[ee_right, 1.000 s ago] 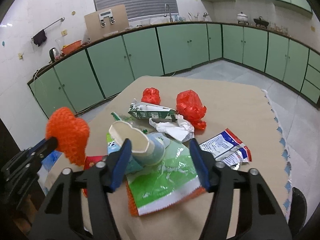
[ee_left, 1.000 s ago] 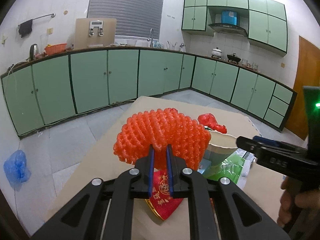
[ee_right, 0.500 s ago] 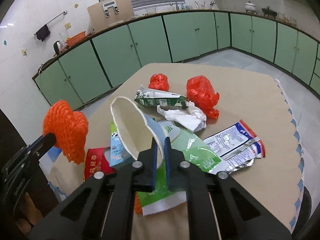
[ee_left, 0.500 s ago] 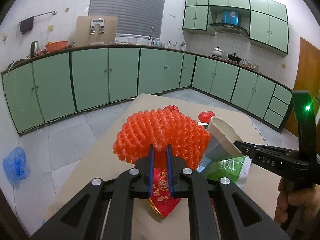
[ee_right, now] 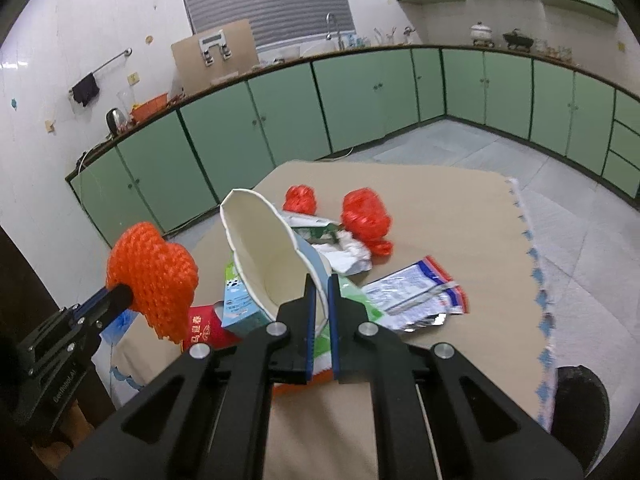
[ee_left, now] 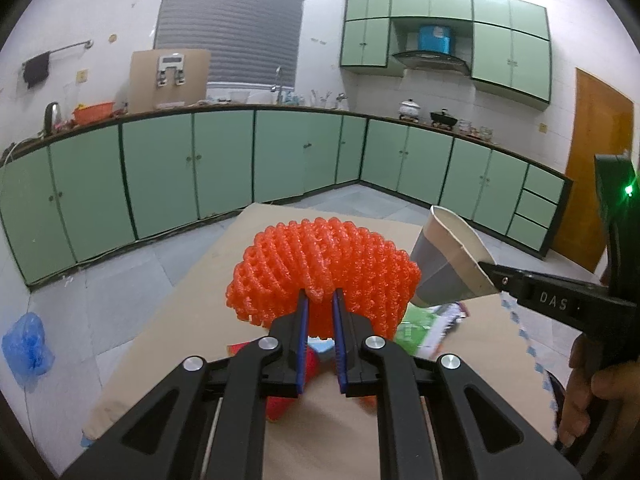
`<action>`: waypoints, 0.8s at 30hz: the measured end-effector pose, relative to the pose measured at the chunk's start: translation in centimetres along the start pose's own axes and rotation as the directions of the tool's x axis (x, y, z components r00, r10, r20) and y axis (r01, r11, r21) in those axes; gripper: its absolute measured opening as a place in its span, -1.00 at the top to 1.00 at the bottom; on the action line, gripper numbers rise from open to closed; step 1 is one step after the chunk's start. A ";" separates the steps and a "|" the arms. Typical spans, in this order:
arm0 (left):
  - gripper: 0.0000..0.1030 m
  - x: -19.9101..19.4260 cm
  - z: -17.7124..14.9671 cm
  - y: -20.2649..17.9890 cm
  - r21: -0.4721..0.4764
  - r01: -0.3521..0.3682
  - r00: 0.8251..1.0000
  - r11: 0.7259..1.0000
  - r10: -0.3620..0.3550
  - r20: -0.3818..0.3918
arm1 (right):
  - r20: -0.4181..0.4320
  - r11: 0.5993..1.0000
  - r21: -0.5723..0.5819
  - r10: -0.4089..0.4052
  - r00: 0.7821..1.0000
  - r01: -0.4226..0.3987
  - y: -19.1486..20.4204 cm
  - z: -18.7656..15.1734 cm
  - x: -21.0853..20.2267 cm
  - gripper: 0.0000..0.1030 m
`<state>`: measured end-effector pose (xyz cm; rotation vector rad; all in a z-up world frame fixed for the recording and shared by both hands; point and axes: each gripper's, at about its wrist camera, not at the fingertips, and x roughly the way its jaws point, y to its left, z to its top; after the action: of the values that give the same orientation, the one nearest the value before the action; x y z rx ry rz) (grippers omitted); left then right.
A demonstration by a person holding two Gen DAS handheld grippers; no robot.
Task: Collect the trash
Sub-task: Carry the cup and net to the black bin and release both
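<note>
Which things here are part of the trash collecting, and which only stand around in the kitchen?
Part of the job:
- orange foam net, held in the left gripper
- paper cup, pinched in the right gripper
- red plastic bags
- silver wrapper
- green packet
- crumpled tissue

Just standing around:
- kettle
- orange basin
- pots
- dark towel

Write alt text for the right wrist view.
The right gripper pinches the wall of a paper cup lifted above a trash-strewn table. At left, the left gripper holds an orange foam net.
</note>
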<state>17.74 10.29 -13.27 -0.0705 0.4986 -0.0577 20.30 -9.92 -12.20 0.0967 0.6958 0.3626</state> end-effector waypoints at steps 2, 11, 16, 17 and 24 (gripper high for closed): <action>0.77 -0.4 0.1 -1.1 0.010 0.015 1.000 1.000 -0.015 0.002 | 0.014 1.000 0.010 -0.020 1.000 0.020 -1.1 -0.2 -1.8 0.90; 0.77 -1.9 -0.1 -7.8 0.079 0.115 0.993 0.990 -0.115 -0.001 | 0.051 0.989 0.067 -0.134 0.990 0.130 -6.6 -2.6 -8.4 0.90; 0.77 -2.1 -0.5 -12.2 0.132 0.191 0.982 0.973 -0.190 -0.020 | 0.069 0.971 0.110 -0.222 0.973 0.214 -10.2 -4.5 -12.4 0.90; 0.77 -2.1 -0.6 -13.1 0.142 0.206 0.979 0.968 -0.205 -0.024 | 0.068 0.966 0.118 -0.237 0.969 0.229 -11.0 -5.0 -13.0 0.90; 0.77 -1.3 -1.8 -20.3 0.205 0.340 0.941 0.918 -0.331 -0.077 | 0.018 0.904 0.215 -0.382 0.924 0.369 -18.1 -9.7 -17.0 0.90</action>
<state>14.99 -9.97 -12.56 0.0593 0.5141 -0.4512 7.37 -33.20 -13.07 0.1677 0.6751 -0.0861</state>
